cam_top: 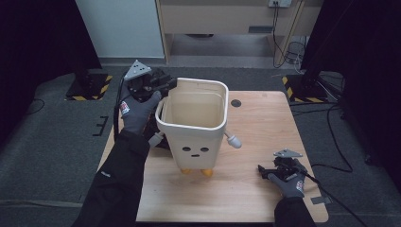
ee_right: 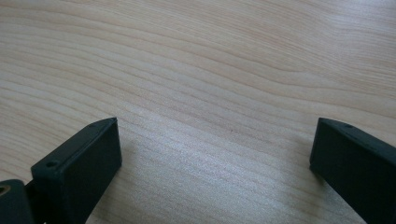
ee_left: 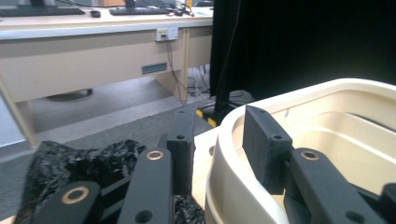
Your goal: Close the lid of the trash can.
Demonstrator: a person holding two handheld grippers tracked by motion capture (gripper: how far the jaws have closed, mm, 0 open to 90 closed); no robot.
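A cream bin (cam_top: 196, 137) with a drawn face, small grey arms and orange feet stands upright on the wooden table (cam_top: 257, 127). My left gripper (cam_top: 169, 88) is at the bin's far left rim. In the left gripper view its jaws (ee_left: 224, 135) straddle the rim (ee_left: 229, 186), one outside and one inside the bin, with a gap showing beside the outer jaw. A crumpled black plastic bag (ee_left: 70, 158) lies just outside the bin. My right gripper (cam_top: 261, 170) rests low at the table's near right, jaws (ee_right: 215, 140) wide open over bare wood.
A round cable hole (cam_top: 236, 103) sits in the table behind the bin. Two stand bases with yellow-black stripes (cam_top: 90, 87) (cam_top: 302, 87) flank the table on the carpet. A light wooden desk (ee_left: 93, 60) and cables stand beyond.
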